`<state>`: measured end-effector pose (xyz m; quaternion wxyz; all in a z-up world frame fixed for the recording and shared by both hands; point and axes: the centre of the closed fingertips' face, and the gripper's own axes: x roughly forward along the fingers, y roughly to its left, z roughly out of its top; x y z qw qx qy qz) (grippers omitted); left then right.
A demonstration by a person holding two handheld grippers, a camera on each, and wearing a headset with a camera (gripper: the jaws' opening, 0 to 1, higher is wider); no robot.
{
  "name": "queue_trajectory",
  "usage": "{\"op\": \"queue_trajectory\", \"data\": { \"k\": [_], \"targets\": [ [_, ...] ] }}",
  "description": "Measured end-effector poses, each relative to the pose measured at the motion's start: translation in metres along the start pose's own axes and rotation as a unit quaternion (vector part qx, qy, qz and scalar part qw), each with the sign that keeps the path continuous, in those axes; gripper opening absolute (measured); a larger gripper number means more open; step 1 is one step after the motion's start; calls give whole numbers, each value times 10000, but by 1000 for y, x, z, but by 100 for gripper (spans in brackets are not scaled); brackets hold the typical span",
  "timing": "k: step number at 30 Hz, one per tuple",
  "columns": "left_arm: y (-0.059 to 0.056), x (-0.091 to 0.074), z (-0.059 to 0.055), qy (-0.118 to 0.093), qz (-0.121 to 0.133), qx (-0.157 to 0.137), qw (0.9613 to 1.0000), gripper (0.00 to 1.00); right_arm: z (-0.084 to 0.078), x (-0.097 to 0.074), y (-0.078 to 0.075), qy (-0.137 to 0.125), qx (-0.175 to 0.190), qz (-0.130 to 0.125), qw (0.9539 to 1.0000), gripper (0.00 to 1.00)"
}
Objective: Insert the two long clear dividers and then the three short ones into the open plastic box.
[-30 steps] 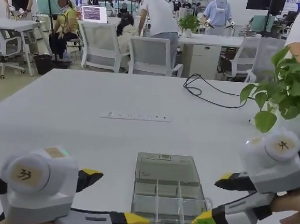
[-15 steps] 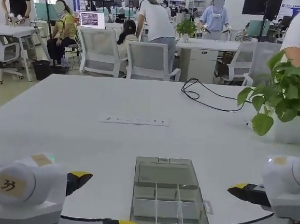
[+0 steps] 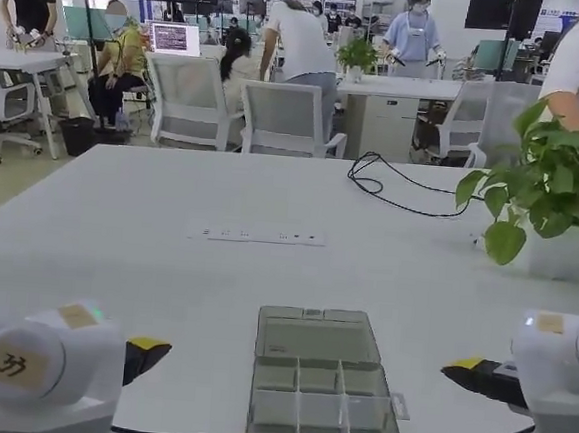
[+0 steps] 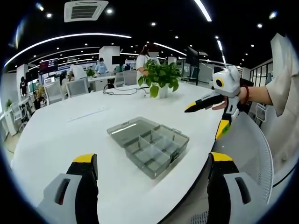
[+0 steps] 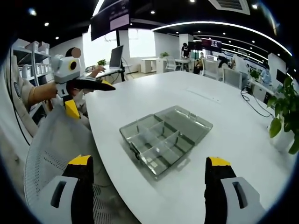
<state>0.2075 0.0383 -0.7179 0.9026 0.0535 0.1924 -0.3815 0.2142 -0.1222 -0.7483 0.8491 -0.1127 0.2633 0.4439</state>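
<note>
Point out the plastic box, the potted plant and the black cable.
plastic box (image 3: 320,337), head view, on its open lid
potted plant (image 3: 558,187), head view, on its leaves
black cable (image 3: 360,182), head view, on its loop

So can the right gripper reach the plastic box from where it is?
Probably yes. The right gripper hangs just beside the open plastic box with its jaws apart, and I can see nothing standing on the table between them.

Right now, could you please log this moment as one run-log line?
left gripper: open, empty | right gripper: open, empty | clear rectangular plastic box: lid open, clear dividers gridded inside, on white table
</note>
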Motion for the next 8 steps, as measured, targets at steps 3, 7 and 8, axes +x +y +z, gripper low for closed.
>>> {"op": "queue_trajectory", "data": {
  "k": [3, 7, 8],
  "targets": [
    [1, 0, 0, -8, 39, -14, 10000, 100, 2, 0, 0, -59, -27, -18, 10000, 100],
    [3, 0, -2, 65, 96, 9, 9999, 100, 4, -1, 0, -161, -58, -74, 9998, 100],
    [4, 0, -2, 70, 108, -1, 9999, 100, 5, -2, 0, -184, -45, -73, 9998, 100]
  ]
}}
